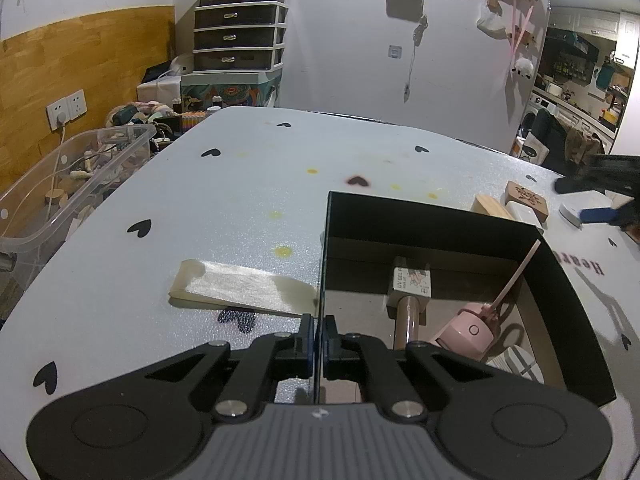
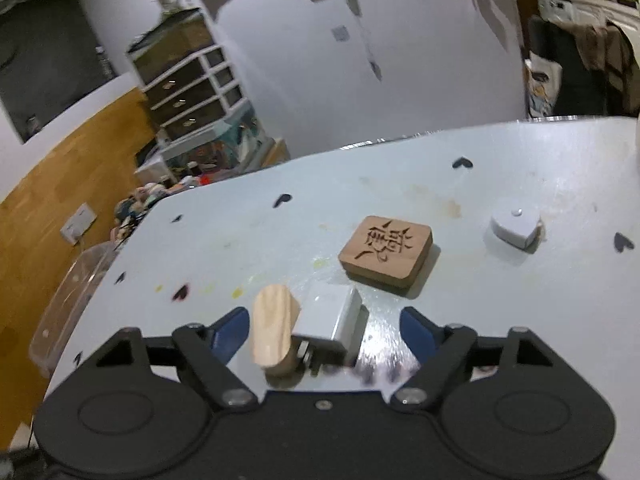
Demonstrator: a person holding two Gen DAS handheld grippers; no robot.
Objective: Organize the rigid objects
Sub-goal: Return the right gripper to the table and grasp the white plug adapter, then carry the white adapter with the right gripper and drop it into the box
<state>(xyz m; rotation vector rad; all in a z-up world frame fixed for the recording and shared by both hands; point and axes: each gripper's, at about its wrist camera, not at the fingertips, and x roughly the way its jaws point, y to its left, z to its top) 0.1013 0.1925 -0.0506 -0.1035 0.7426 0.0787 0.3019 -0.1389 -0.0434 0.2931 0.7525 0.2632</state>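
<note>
left gripper (image 1: pixel 319 340): fingers pinched on black box (image 1: pixel 440 216) wall, steadying it.
right gripper (image 2: pixel 322 330): fingers spread around white block (image 2: pixel 332 312) on counter (image 2: pixel 480 300).
tip: centre on block, clear wooden piece (image 2: pixel 274 330), then close.

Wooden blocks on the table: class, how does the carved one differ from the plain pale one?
The carved block is darker brown and rectangular; the plain block is pale with rounded ends. The carved block bears a cut character; the plain block shows only grain. The carved block lies apart; the plain block sits between the open fingers of the right hand-held gripper, beside a white box. Both are wooden.
</note>
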